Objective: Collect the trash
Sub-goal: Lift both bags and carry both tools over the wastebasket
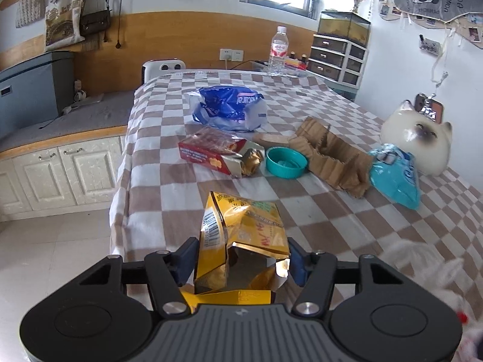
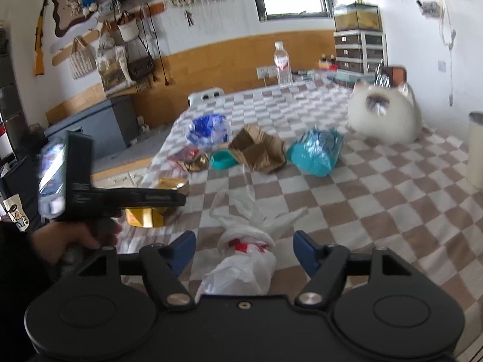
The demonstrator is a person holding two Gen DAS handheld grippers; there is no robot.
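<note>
Gripping a crumpled yellow snack bag, the left gripper presses both pads against it. At two o'clock from it, the right gripper stands wide open around a white plastic bag, pads clear.

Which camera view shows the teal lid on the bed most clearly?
The left wrist view: the teal lid is sharp there, open side up, between the red snack box and the torn cardboard. The right wrist view shows it smaller, blurred, partly behind the cardboard.
</note>
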